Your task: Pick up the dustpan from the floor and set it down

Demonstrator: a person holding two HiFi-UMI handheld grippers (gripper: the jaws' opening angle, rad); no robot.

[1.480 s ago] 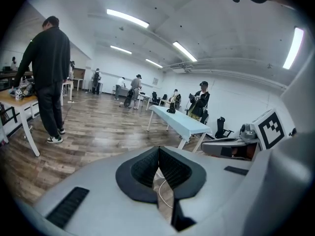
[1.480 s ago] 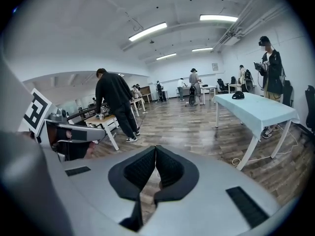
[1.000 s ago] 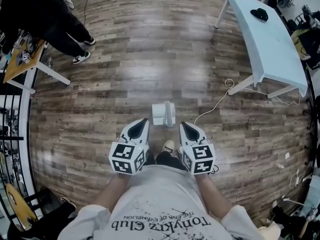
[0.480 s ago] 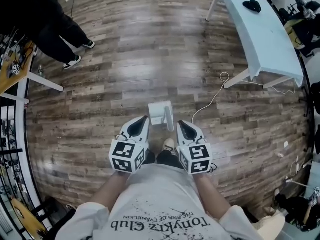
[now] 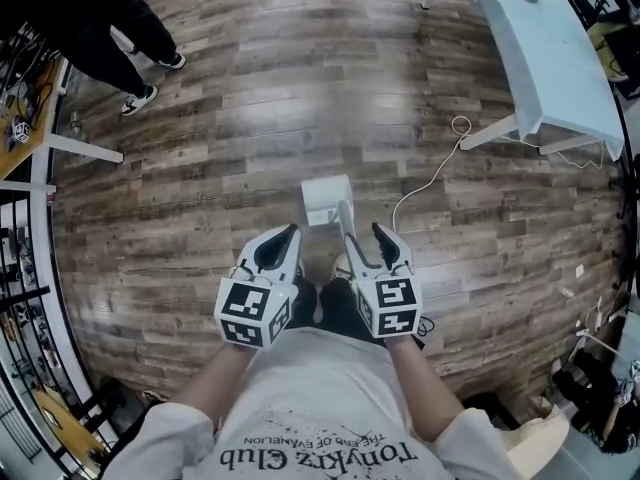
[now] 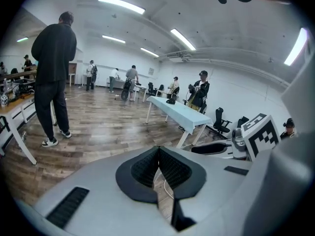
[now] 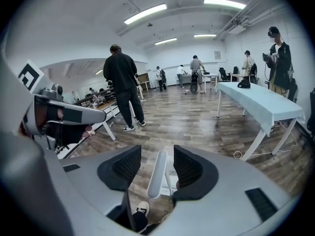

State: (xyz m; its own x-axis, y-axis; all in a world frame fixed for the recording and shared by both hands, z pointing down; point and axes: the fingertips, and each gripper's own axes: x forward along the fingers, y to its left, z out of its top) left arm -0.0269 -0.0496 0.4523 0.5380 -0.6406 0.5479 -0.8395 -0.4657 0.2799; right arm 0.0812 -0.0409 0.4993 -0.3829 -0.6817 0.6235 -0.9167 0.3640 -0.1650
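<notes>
The white dustpan (image 5: 326, 199) stands on the wooden floor just ahead of my feet, its handle (image 5: 346, 230) rising toward me. My right gripper (image 5: 365, 238) has just been opening its jaws. In the right gripper view the handle (image 7: 157, 173) stands between them, and neither pad presses on it. My left gripper (image 5: 288, 236) hangs beside the dustpan on its left, apart from it. Its jaws (image 6: 158, 150) meet with nothing between them.
A light blue table (image 5: 548, 53) stands at the far right, with a white cable (image 5: 428, 190) looping on the floor from under it toward the dustpan. A person in black (image 5: 110, 13) stands at the far left by a wooden desk (image 5: 28, 128). My shoe (image 5: 341, 266) is right behind the dustpan.
The right jaws have gone from shut to open, and the dustpan handle now stands between them. Both grippers have sunk toward the dustpan.
</notes>
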